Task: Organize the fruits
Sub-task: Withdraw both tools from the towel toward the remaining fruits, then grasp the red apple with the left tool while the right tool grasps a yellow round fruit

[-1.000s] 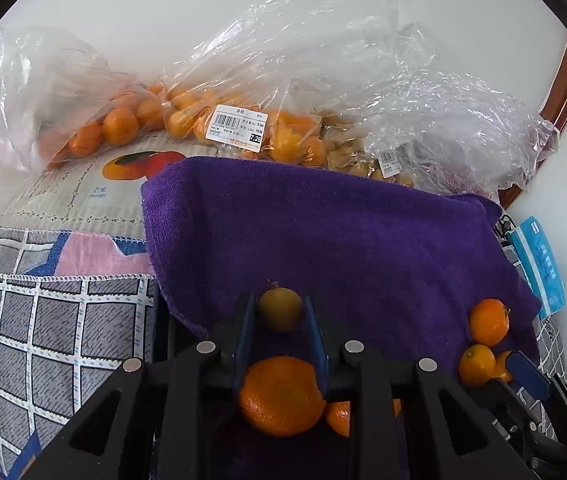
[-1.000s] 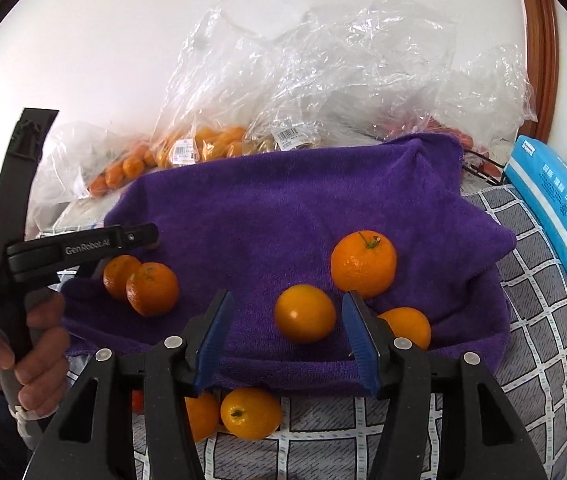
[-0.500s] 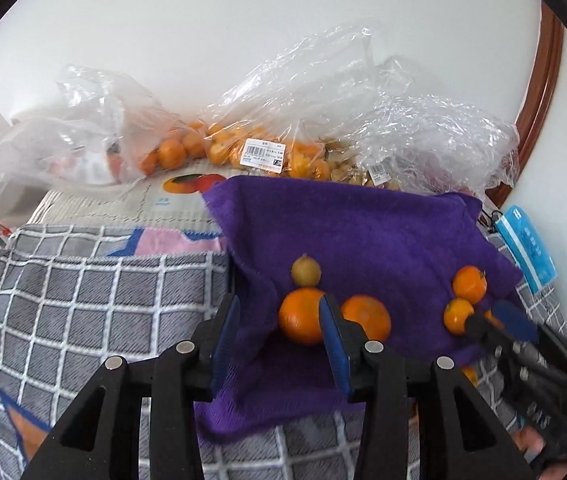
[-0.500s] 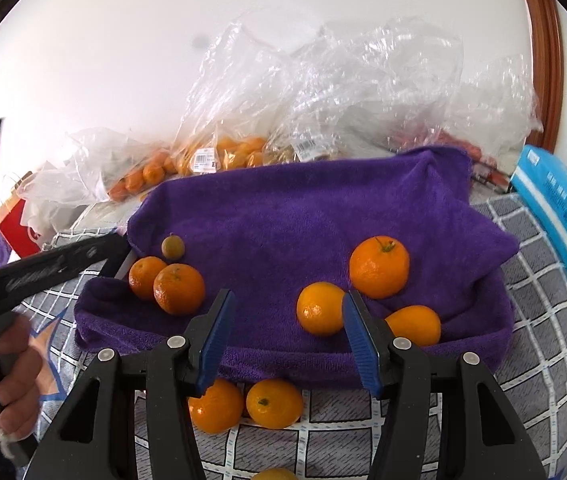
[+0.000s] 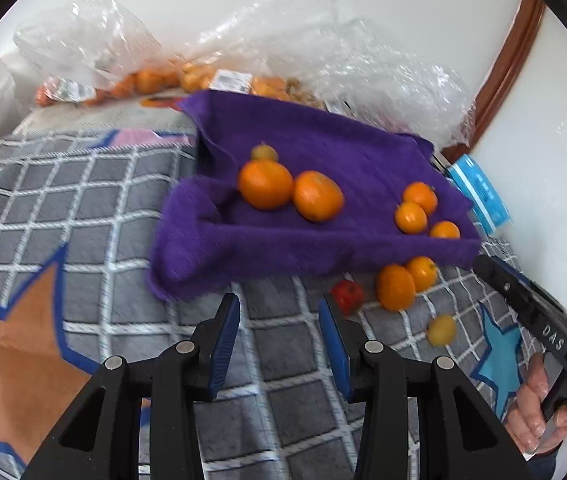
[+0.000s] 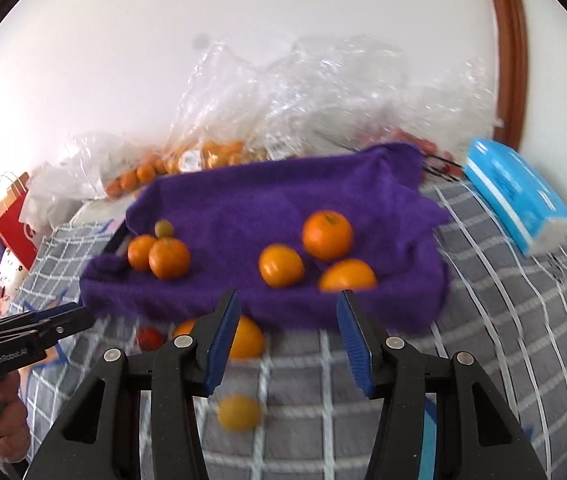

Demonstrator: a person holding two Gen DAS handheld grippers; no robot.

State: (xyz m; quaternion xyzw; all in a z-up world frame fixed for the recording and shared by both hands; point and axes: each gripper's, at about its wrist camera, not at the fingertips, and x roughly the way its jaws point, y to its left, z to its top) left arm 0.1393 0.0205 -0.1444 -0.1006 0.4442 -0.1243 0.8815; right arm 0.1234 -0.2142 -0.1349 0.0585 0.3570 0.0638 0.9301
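Oranges sit in two clusters on the purple towel (image 5: 323, 152): a left pair (image 5: 265, 184) with a small greenish fruit (image 5: 264, 152) behind, then three at right (image 5: 411, 216). Since a second ago the left gripper (image 5: 279, 320) has let its orange go and backed off, jaws narrowly apart and empty. Loose fruit (image 5: 395, 286) lies near the towel's edge. The right gripper (image 6: 287, 320), moderately apart and just closing slightly, holds nothing, likely next to collect.
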